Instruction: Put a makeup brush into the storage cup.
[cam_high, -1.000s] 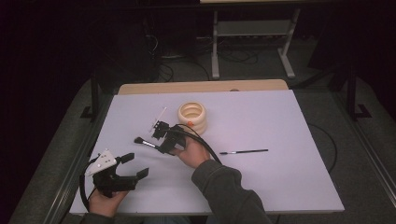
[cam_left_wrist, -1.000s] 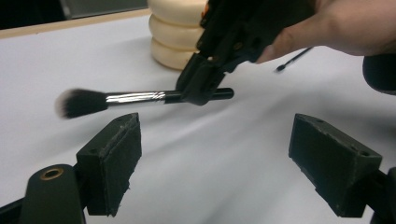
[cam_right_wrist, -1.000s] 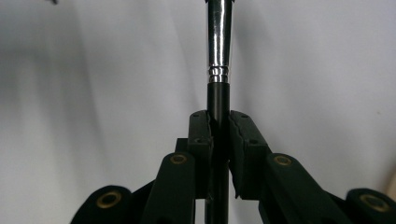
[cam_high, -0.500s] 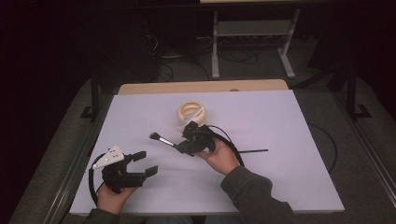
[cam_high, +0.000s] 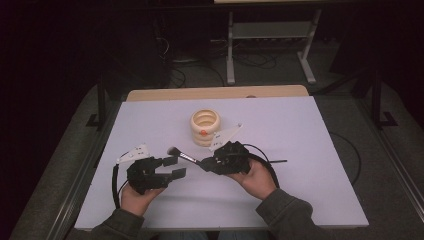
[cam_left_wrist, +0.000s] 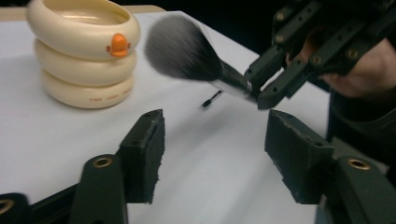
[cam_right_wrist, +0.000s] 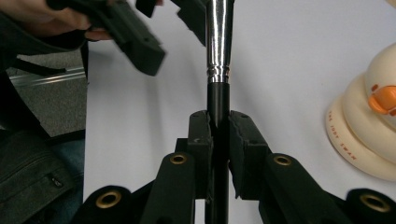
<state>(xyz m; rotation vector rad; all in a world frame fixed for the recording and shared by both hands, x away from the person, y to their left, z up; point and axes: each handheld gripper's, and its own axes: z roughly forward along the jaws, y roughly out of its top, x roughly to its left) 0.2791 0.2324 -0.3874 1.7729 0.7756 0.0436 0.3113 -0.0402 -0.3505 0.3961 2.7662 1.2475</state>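
High view: one makeup brush (cam_high: 181, 155) lies level, handle clamped in the right gripper (cam_high: 204, 163), bristle head pointing at the left gripper (cam_high: 174, 167), whose jaws, just closing, stand apart around nothing. Behind both sits one cream ringed holder (cam_high: 205, 127); its small lettering is unreadable

The brush's (cam_left_wrist: 182, 51) bristle head is blurred in the left gripper view, its outline smeared, and its handle disappears between the jaws of the right claw (cam_left_wrist: 264, 91). In the right gripper view the brush (cam_right_wrist: 218, 42) runs off the top edge, so its bristles are cut away, and the ringed cream holder (cam_right_wrist: 369, 130) beside the brush is cropped by the right edge. The small print on the holder's lower ring is too small to read. In the high view a thin dark stick (cam_high: 276, 161) lies partly behind the right claw (cam_high: 204, 164) on the tabletop (cam_high: 310, 130), too small to identify.
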